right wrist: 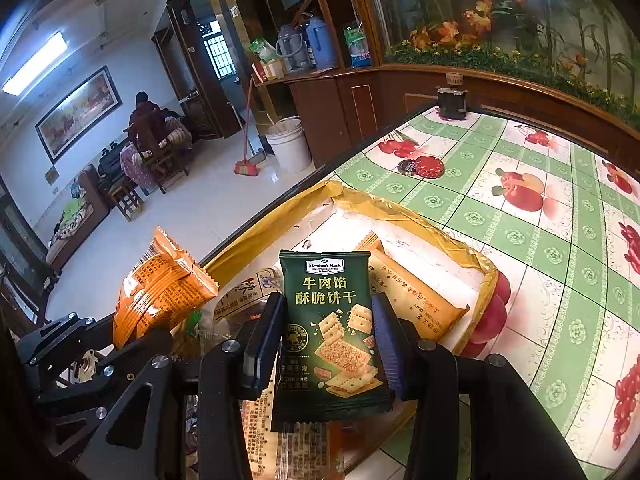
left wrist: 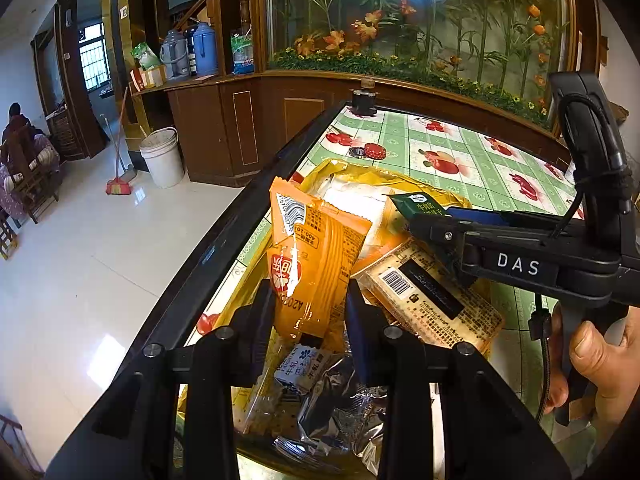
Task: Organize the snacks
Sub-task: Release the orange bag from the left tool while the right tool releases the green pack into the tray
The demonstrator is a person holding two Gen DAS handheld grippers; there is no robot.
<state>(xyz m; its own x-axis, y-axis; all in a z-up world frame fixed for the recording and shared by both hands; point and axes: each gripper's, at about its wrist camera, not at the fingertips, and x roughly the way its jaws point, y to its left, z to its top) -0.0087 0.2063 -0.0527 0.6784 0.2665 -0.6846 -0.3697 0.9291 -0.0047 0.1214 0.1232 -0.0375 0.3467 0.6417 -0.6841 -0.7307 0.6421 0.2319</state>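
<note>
Gripping an orange packet [left wrist: 316, 256], the left gripper [left wrist: 310, 312] hovers above the yellow-rimmed box [right wrist: 404, 208] beside the right gripper [right wrist: 326, 344], clamped on a green cracker packet [right wrist: 330, 320] toward twelve o'clock, likely for sorting.

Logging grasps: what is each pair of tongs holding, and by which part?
Left tongs: orange snack packet, by its lower end. Right tongs: green cracker packet, by its side edges, mid-height.
</note>
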